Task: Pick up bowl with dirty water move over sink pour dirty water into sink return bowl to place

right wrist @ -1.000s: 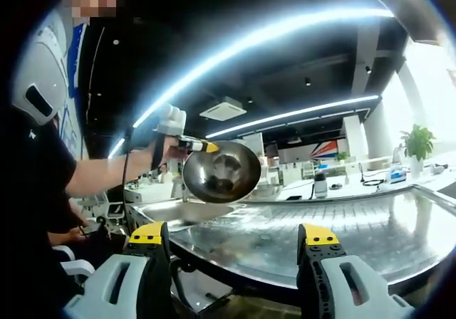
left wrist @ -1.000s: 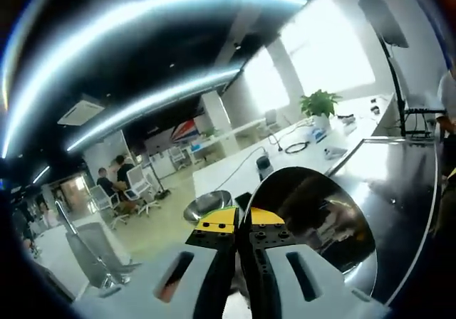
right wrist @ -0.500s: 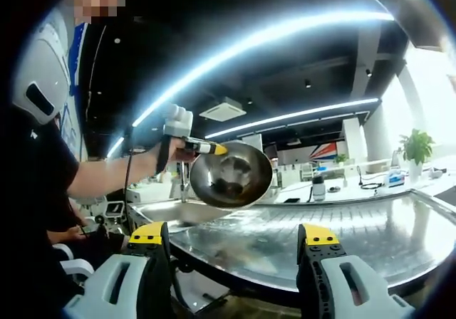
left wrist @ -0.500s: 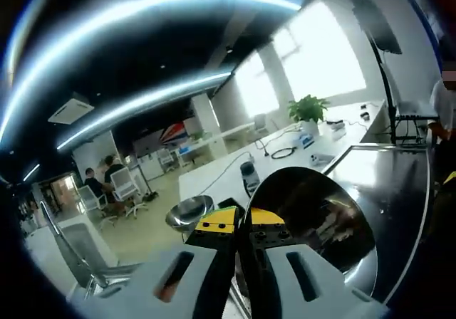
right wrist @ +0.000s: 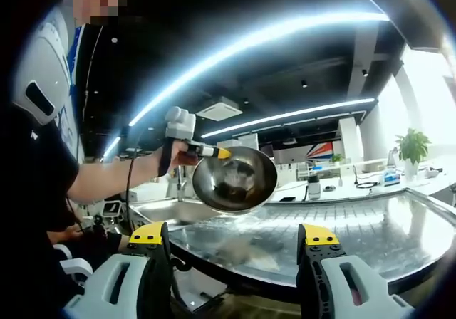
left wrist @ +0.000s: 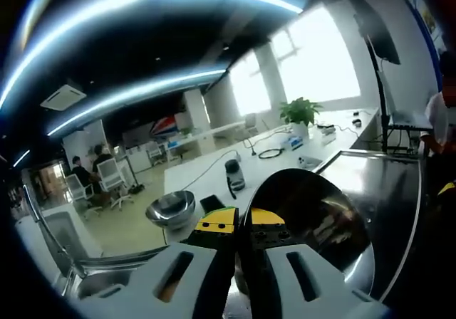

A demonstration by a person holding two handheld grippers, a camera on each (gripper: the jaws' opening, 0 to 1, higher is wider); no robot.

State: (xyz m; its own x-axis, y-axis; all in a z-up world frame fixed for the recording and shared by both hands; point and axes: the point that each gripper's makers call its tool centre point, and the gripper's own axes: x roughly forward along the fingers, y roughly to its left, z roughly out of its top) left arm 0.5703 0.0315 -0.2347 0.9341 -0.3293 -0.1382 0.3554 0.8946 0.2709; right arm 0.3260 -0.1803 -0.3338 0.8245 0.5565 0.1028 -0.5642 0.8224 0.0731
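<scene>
My left gripper (left wrist: 241, 223) is shut on the rim of a shiny steel bowl (left wrist: 313, 219), which lies just right of its jaws. In the right gripper view a person's hand holds that left gripper (right wrist: 221, 152) in the air. The bowl (right wrist: 236, 181) hangs from it, tilted, with its inside turned toward the camera. It is above the steel counter (right wrist: 349, 226), close to the sink (right wrist: 167, 211). My right gripper (right wrist: 234, 235) is open and holds nothing, low in front of the counter's edge.
A second steel bowl (left wrist: 169, 208) and a dark cup (left wrist: 233, 174) stand on a white table beyond. The sink basin (left wrist: 100, 282) lies at lower left, the steel counter (left wrist: 388, 184) at right. A person's body (right wrist: 35, 162) is at the left.
In the right gripper view the bowl has moved right, from over the sink toward the counter. The left gripper view has swung, bringing the sink basin in at lower left.
</scene>
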